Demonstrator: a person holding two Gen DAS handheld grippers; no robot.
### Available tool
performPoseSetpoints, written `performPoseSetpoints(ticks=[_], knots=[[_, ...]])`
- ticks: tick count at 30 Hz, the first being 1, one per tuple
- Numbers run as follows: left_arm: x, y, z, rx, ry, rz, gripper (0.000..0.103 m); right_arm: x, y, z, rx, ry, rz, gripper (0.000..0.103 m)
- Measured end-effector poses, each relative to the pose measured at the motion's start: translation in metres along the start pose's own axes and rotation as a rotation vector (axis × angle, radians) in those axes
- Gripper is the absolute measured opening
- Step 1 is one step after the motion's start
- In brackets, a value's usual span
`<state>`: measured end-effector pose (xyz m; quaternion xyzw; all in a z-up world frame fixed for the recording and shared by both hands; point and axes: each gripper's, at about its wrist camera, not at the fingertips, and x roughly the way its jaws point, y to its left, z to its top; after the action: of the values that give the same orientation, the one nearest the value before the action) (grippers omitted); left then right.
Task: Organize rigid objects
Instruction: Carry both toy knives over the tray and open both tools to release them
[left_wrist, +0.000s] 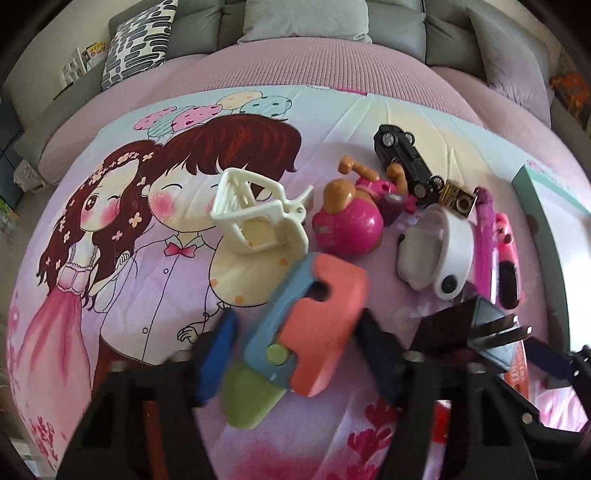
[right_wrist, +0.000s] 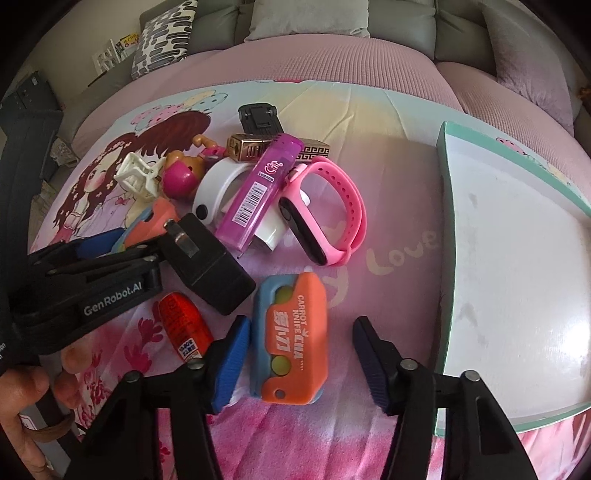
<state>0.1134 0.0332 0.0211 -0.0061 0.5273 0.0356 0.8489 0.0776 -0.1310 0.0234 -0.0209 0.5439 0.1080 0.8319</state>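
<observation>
Currently, 2 near-identical carrot knives lie on the printed bedsheet (right_wrist: 399, 177), beside a pile of small items. The flat carrot knife (right_wrist: 295, 332) rests label-up, near the white box (right_wrist: 498, 240). The right gripper (right_wrist: 301, 343) straddles it with its jaws spread: the left pad touches the blue edge, while the right pad stands clear of the orange edge.

The tilted carrot knife (left_wrist: 306, 325) sits between the fingers of the left gripper (left_wrist: 297, 332). Blur prevents confirming whether both pads press on it, so its grip cannot be determined.

Handling, as judged:
- Each knife appears to be light, stiff moulded plastic with smooth faces and will probably slip under an off-centre pinch.
- Grip across the 2 long edges at mid-body, away from the green blade end, which may slide.

Obscured:
- The black plug adaptor (right_wrist: 207, 266) hides most of the left fingers in the right wrist view.
- The red tube (right_wrist: 181, 325) is partly covered.
- The box interior is cut off at the frame edge.
</observation>
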Motion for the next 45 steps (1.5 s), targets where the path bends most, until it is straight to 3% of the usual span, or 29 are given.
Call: performPoseSetpoints(ticks=[2, 12, 21, 26, 31, 45], knots=[[-0.002, -0.001, -0.001, 0.01, 0.006, 0.014, 0.053, -0.001, 0.0, 0.001, 0.001, -0.005, 0.001, 0.046], [-0.025, 0.0, -0.004, 0.007, -0.019, 0.028, 0.05, -0.028, -0.014, 0.005, 0.056, -0.096, 0.016, 0.045], [-0.097, -0.009, 0.005, 0.003, -0.23, 0.001, 0.05, -0.07, -0.028, 0.009, 0.092, -0.206, 0.033, 0.045], [-0.123, -0.035, 0.01, 0.063, -0.313, -0.062, 0.05, -0.091, -0.044, 0.009, 0.126, -0.26, 0.03, 0.045], [-0.13, -0.069, 0.012, 0.133, -0.337, -0.124, 0.05, -0.106, -0.067, 0.006, 0.169, -0.291, -0.057, 0.045], [-0.113, -0.175, 0.019, 0.327, -0.268, -0.203, 0.05, -0.103, -0.18, -0.018, 0.419, -0.237, -0.311, 0.045]])
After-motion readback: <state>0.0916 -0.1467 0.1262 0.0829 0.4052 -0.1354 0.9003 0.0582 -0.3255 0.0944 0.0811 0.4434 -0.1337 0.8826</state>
